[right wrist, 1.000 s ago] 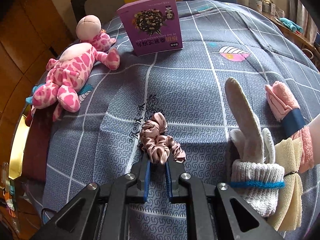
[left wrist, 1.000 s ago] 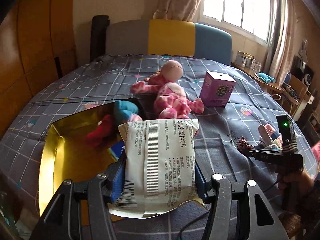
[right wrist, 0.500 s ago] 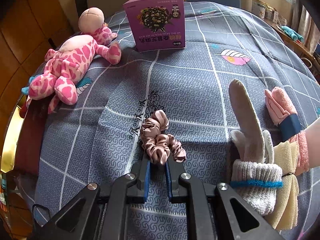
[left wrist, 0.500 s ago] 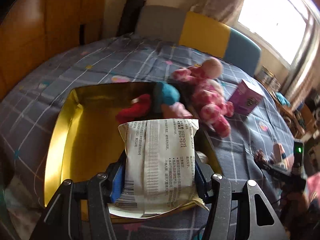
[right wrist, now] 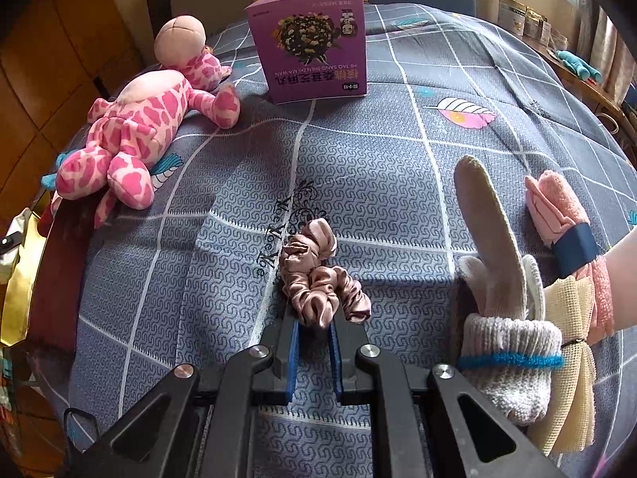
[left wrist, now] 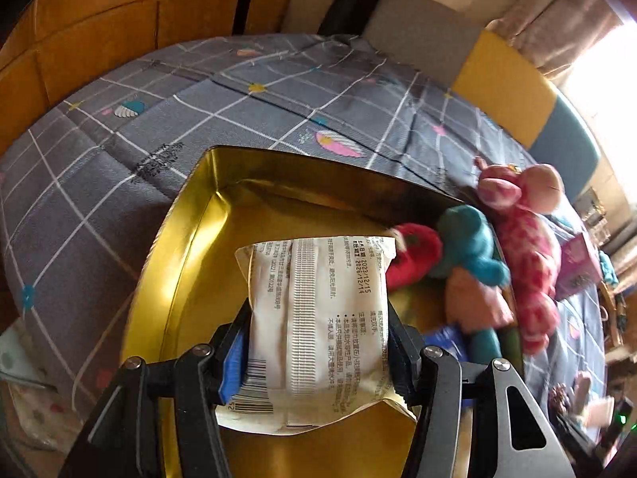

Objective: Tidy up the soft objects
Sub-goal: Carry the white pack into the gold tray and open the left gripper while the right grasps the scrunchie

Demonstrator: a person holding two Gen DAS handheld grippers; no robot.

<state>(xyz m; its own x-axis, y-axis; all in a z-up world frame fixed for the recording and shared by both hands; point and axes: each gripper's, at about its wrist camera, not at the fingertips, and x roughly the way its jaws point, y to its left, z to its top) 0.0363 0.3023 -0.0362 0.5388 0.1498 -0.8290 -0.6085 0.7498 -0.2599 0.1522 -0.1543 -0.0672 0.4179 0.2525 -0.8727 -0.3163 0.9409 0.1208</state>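
White printed packet [left wrist: 318, 330]: centre of the left wrist view, clamped at both sides by the left gripper [left wrist: 316, 352], held over the gold tray [left wrist: 187, 247]
Gold tray: lies on the grey checked bedspread [left wrist: 119, 159]; red and teal plush toy [left wrist: 450, 255] at its right side
Pink spotted plush [left wrist: 525, 239]: right of frame, beside the tray's right rim
Pink satin scrunchie [right wrist: 318, 275]: centre of the right wrist view, on the bedspread, pinched at its near end by the nearly closed right gripper [right wrist: 314, 330]
Knit glove [right wrist: 497, 310]: lower right, beside a pink rolled cloth [right wrist: 557, 215]
Purple box [right wrist: 310, 44]: upper centre, upright
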